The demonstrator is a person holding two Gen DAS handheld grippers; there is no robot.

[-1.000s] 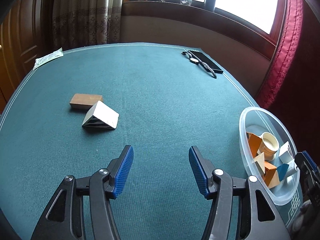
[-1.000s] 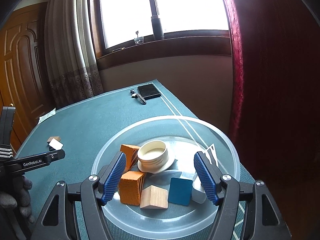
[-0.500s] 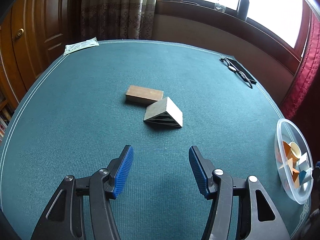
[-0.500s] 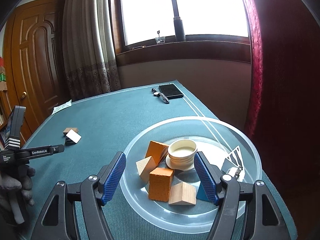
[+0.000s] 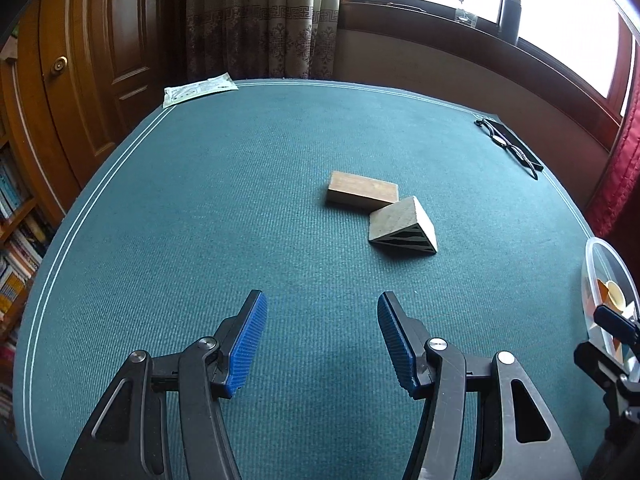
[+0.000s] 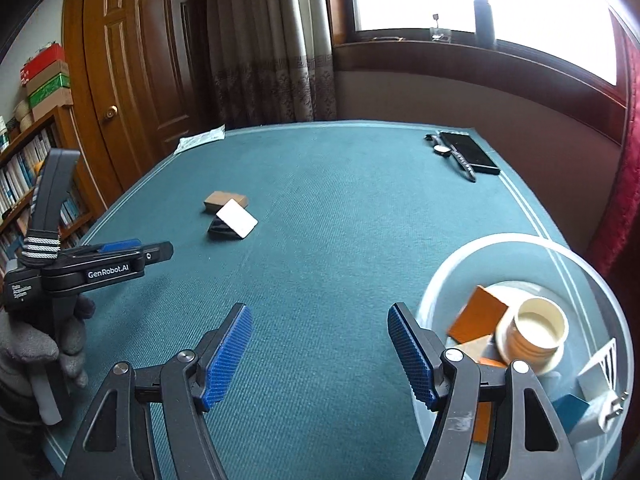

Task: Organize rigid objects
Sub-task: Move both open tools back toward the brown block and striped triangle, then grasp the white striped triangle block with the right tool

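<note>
Basically both grippers are hanging empty over the green bench, jaws spread wide. Left gripper is pointing toward two loose blocks; right gripper is sitting just left of the clear plastic bowl.

Landmark is the bowl. It is already holding orange blocks, a cream cup, a blue piece and a white striped piece. Two blocks are lying well apart from it, toward the bench middle: a flat wooden rectangular block and a triangular wedge block with a black-striped end face, corner of one touching the other.

Handling judgement: both look like solid wood, stiff, light, not fragile, slightly slick on painted faces. The rectangle is lying flat, so gripping across its short width on the two long side faces seems best. The wedge is trickier: its sloped faces would squirt out of the pads, so pinching the two flat triangular ends seems safer. Since they are touching, taking one may nudge the other.
</note>
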